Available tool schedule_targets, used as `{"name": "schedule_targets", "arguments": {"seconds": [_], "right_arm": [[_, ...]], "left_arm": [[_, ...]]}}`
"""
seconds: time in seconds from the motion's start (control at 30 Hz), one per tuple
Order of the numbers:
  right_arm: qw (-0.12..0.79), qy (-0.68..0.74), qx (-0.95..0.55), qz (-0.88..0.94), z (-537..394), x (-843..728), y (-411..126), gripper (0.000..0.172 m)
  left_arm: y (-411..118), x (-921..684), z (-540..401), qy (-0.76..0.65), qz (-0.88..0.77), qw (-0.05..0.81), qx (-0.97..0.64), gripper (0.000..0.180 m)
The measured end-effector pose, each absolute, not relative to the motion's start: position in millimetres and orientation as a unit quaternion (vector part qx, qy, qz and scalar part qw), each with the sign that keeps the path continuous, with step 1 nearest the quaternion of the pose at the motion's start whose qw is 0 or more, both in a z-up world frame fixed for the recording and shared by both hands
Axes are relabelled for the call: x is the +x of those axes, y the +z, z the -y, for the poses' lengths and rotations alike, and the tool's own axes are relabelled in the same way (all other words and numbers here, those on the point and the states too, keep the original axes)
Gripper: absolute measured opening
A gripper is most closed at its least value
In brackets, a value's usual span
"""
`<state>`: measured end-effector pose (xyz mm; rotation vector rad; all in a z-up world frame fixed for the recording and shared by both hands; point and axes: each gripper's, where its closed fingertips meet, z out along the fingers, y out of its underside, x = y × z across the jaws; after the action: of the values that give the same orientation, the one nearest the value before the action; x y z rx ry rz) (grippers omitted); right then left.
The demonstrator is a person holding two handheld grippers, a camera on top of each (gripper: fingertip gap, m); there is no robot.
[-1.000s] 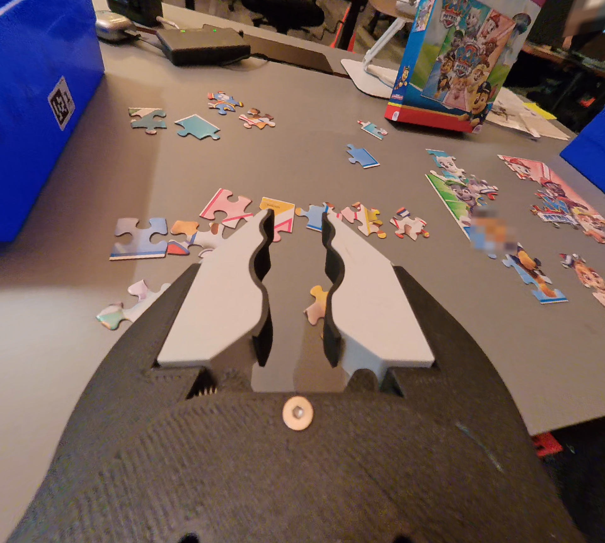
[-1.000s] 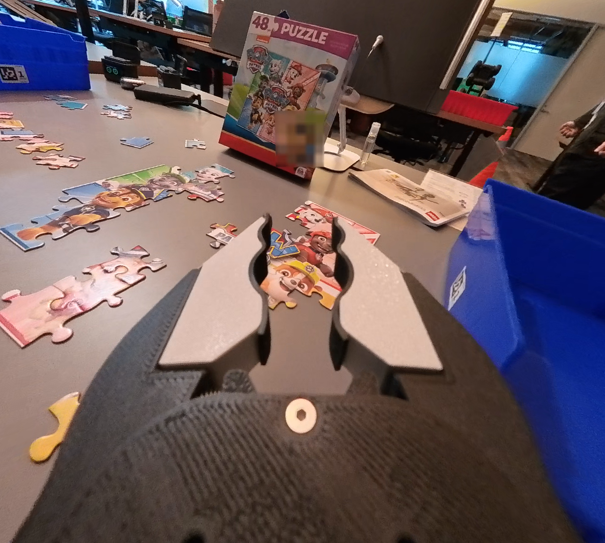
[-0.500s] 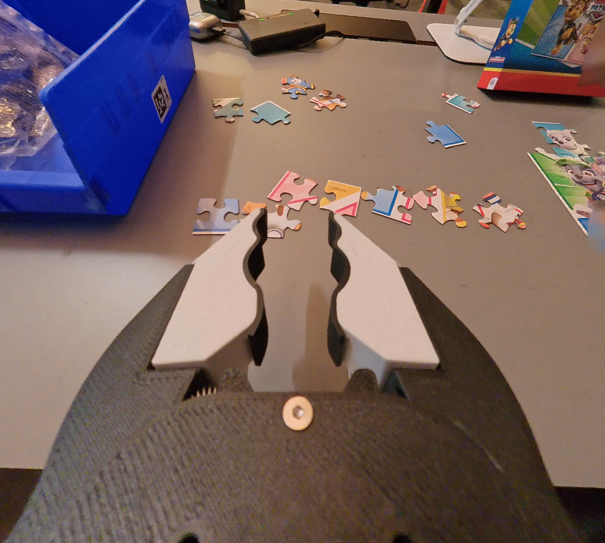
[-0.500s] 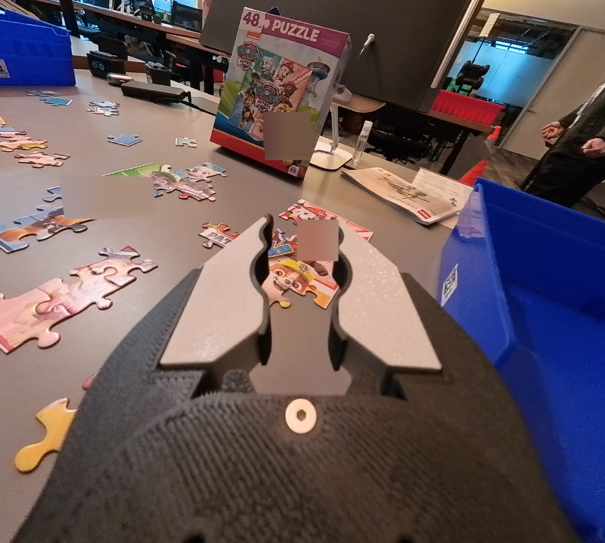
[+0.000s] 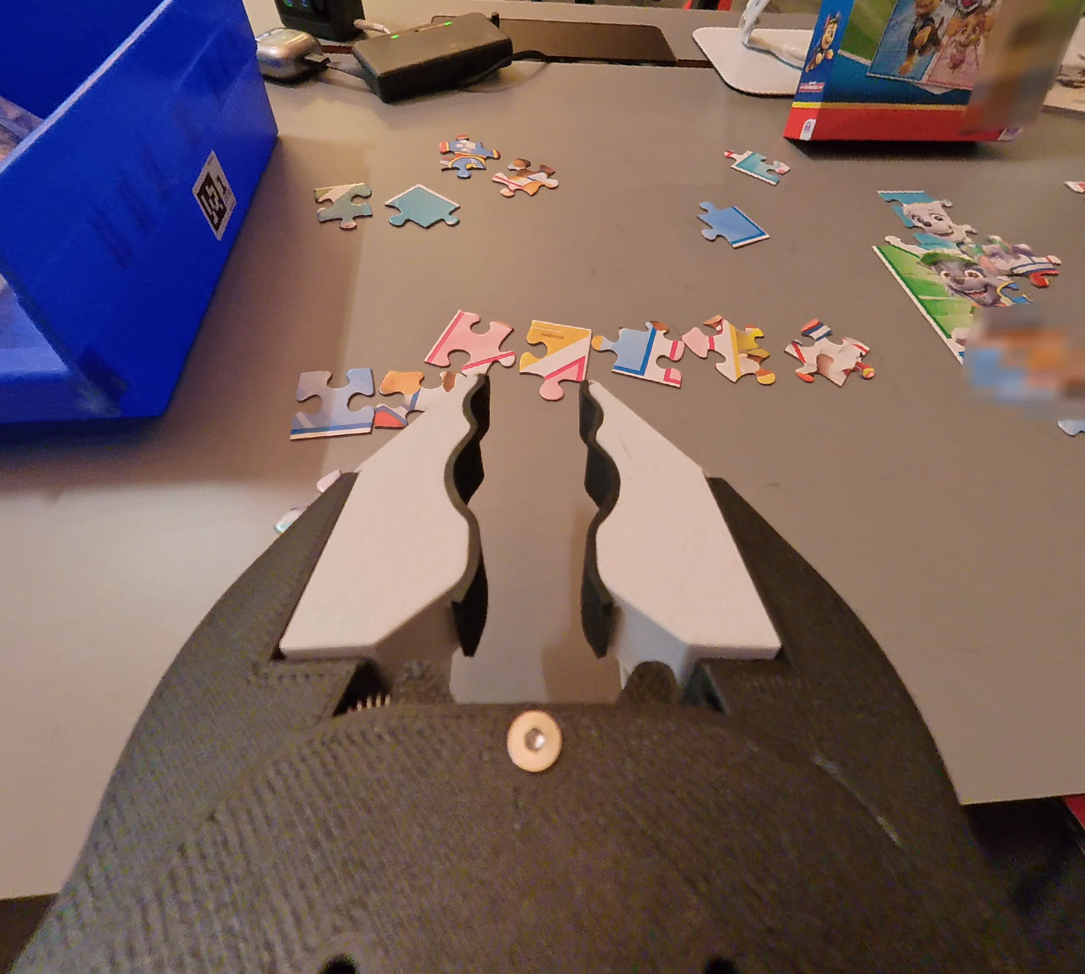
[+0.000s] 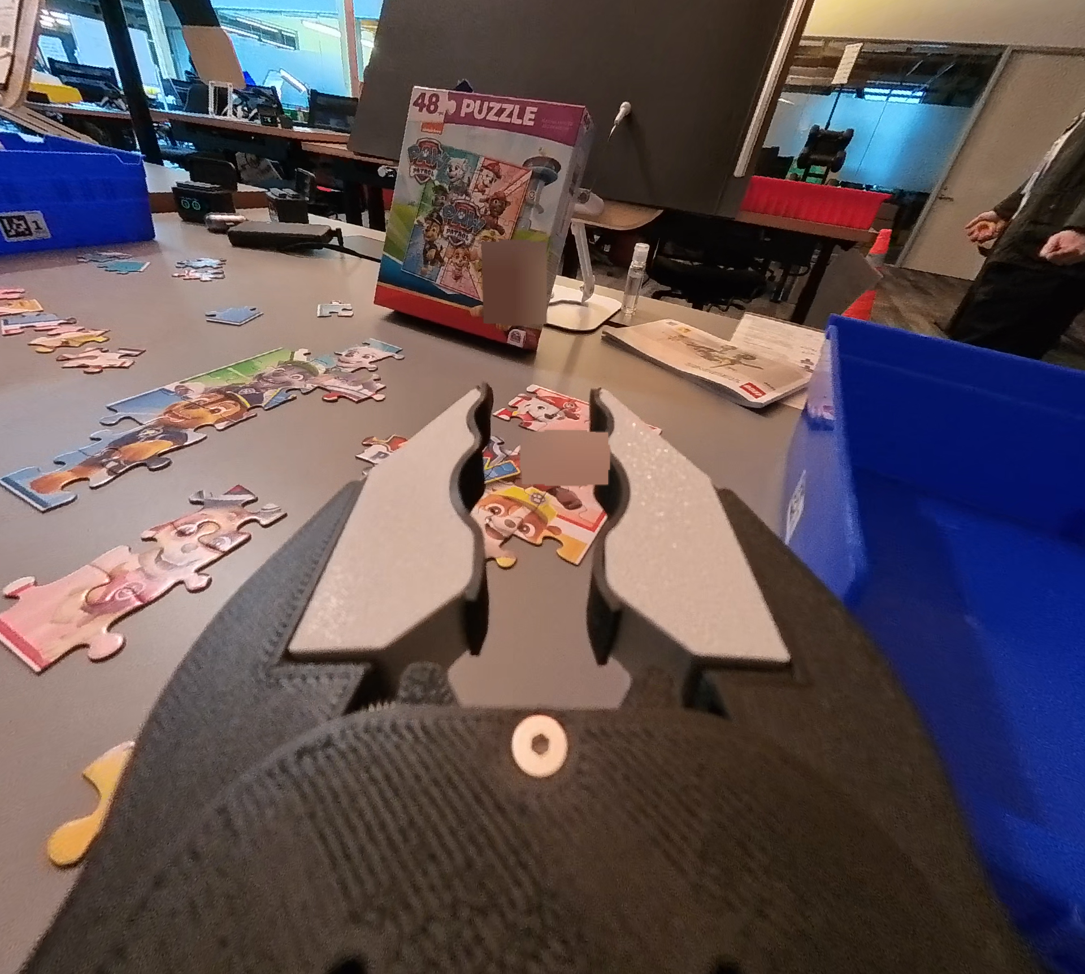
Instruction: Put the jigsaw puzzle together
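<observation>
Left gripper (image 5: 533,388): jaws are held apart with nothing between them but bare worktop (image 5: 587,253); no piece is gripped.
Nearest to left gripper: a yellow, white and pink puzzle piece (image 5: 555,358) is seen just beyond the fingertips at about 12 o'clock, lying flat and apart from both pads.
Row of loose pieces: a pink piece (image 5: 469,344) lies at 11 o'clock just past the left fingertip; a blue and white piece (image 5: 643,355), a pink and yellow piece (image 5: 731,349) and a red and white piece (image 5: 831,355) run on toward 1 and 2 o'clock. A blue-grey piece (image 5: 332,402) and an orange piece (image 5: 405,394), partly hidden by the finger, are found at 10 o'clock.
Left bin: a blue bin (image 5: 147,194) is set at 10 o'clock, well apart from the gripper.
Right gripper (image 6: 539,405): jaws are likewise held apart and nothing is clamped.
Under right gripper: a joined pink cluster of puzzle pieces (image 6: 540,523) is seen on the worktop between and below the fingers, not pressed by either pad.
Other clusters: a long joined strip (image 6: 194,417) lies at 10 o'clock, a smaller pink cluster (image 6: 147,558) at 9 o'clock.
Puzzle box (image 6: 481,217): stood upright at 12 o'clock, well beyond the fingertips.
Right bin: a second blue bin (image 6: 951,505) is placed at 3 o'clock, close beside the gripper.
Booklet (image 6: 704,364): laid flat at 1 o'clock.
</observation>
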<state>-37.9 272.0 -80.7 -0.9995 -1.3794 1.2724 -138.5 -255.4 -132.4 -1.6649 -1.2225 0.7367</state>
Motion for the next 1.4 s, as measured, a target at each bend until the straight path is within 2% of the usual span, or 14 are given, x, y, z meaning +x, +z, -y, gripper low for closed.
{"name": "schedule_targets", "arguments": {"seconds": [0.33,0.4,0.5,0.8,1.2,1.4], "right_arm": [[0.490,0.510,-0.405,0.579,-268,-39,-84,0.032],[0.489,0.511,-0.406,0.578,-269,-39,-83,0.032],[0.489,0.512,-0.408,0.577,-269,-40,-83,0.032],[0.489,0.506,-0.409,0.581,-269,-41,-85,0.032],[0.491,0.512,-0.408,0.575,-270,-40,-83,0.031],[0.490,0.519,-0.411,0.568,-272,-39,-81,0.031]], "left_arm": [[-129,-142,278,0.323,0.529,0.458,-0.637,0.032],[-129,-145,293,0.344,0.550,0.444,-0.618,0.047],[-132,-146,308,0.362,0.570,0.424,-0.603,0.051],[-132,-145,301,0.319,0.564,0.468,-0.601,0.051],[-132,-144,281,0.306,0.532,0.479,-0.628,0.050],[-131,-143,273,0.297,0.518,0.489,-0.636,0.041]]}}
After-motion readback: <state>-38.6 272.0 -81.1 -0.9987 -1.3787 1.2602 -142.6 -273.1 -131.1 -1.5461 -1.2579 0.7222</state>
